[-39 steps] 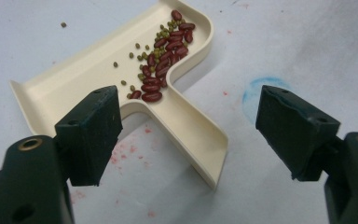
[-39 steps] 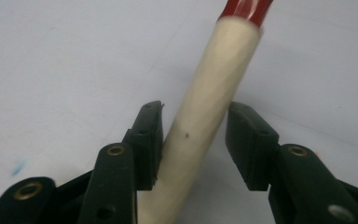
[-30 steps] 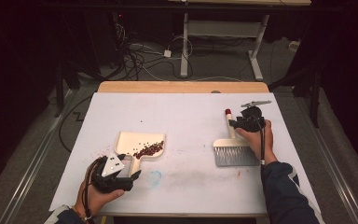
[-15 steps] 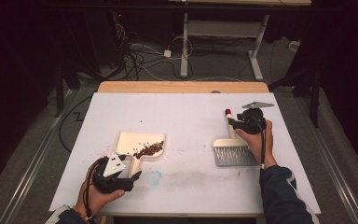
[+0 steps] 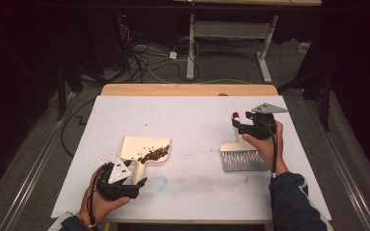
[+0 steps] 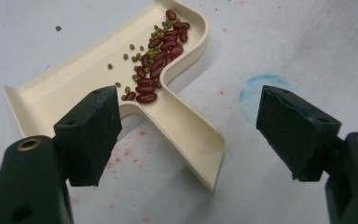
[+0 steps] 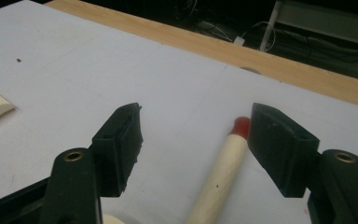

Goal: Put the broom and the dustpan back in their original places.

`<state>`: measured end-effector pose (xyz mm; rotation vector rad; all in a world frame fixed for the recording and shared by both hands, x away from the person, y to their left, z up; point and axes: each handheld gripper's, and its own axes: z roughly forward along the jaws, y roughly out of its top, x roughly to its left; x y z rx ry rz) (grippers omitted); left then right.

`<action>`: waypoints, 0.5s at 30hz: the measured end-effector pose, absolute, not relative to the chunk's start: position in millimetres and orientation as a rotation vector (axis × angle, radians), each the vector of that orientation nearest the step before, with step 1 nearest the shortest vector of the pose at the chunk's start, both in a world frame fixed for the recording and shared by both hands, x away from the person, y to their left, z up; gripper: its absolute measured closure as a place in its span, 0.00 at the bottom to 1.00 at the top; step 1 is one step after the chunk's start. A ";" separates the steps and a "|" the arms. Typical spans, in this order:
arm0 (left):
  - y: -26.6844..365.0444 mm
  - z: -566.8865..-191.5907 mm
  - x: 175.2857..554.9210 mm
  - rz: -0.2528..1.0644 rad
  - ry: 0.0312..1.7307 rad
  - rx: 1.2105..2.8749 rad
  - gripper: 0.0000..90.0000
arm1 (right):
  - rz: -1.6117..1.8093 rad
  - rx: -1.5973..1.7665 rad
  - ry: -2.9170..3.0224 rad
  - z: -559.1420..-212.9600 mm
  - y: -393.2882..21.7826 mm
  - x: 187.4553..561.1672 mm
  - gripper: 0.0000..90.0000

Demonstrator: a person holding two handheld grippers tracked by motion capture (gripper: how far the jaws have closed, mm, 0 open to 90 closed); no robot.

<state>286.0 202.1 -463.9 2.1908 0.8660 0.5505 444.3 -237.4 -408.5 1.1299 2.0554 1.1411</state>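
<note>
Moved since the earlier picture: right gripper [image 5: 241, 126], risen off the brush [image 5: 241, 153]; its jaws had just been opening and stood apart, the handle [image 7: 220, 173] lying loose between them, untouched by either pad.

Brush: flat on the white sheet [image 5: 192, 120], well right of the dustpan [image 5: 144, 150]. Long axis ran near to far; grey bristles toward the person, red tip [image 7: 241, 125] toward the wooden edge [image 5: 188, 89].

Dustpan: cream, open mouth pointing away from the person, handle toward the left gripper [image 5: 137, 185]. Red and green beans [image 6: 159, 53] lay heaped in its back corner.

Left gripper: just below the dustpan, jaws wide, handle end between them, not touched.

Blue ring mark [image 5: 160, 183]: just right of the dustpan handle.
</note>
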 end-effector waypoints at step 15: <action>199.7 -464.1 285.9 0.542 0.859 2.190 0.23 | 1.162 1.041 2.009 -392.6 -228.0 425.8 0.19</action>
